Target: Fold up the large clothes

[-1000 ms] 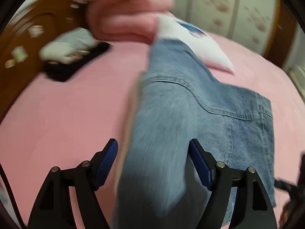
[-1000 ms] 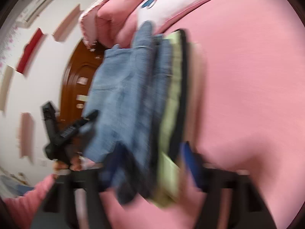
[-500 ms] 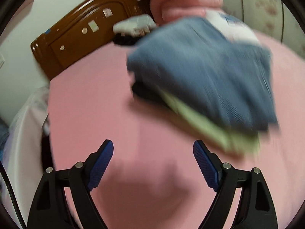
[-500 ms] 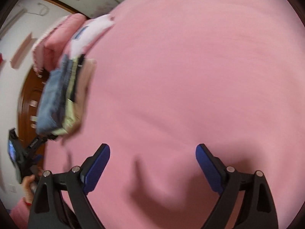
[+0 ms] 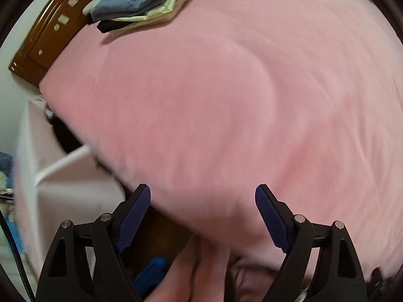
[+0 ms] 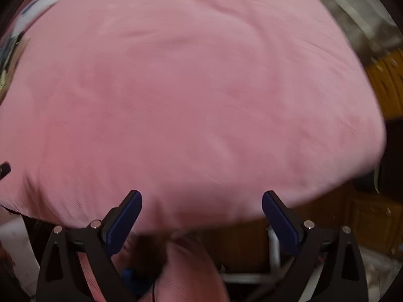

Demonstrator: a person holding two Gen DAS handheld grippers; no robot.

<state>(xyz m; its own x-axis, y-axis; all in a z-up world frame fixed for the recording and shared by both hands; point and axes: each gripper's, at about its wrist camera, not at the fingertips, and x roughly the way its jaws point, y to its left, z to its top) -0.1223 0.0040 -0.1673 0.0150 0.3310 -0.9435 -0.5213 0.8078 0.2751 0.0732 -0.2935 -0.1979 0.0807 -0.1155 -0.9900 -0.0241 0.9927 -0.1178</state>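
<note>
A stack of folded clothes (image 5: 141, 0), blue jeans on top of pale green and black pieces, lies on the far left corner of the pink bed (image 5: 226, 100). My left gripper (image 5: 202, 216) is far from the stack, over the bed's near edge, open with nothing between its blue pads. In the right wrist view the same bed (image 6: 189, 88) fills the frame, and the stack shows only as a blur at the left edge (image 6: 7, 58). My right gripper (image 6: 201, 216) points down over the near edge, its jaws opening and empty.
A brown wooden headboard (image 5: 50, 32) rises behind the stack. A white box (image 5: 63, 176) stands left of the bed. Pink-clothed legs (image 6: 186, 271) show below both grippers. A white pillow (image 6: 37, 5) lies far left, and brown wooden furniture (image 6: 385, 83) stands right of the bed.
Both grippers let go of the folded jeans stack and swung away from it toward the bed's near edge. The stack stays by the headboard. Both views tilted downward.
</note>
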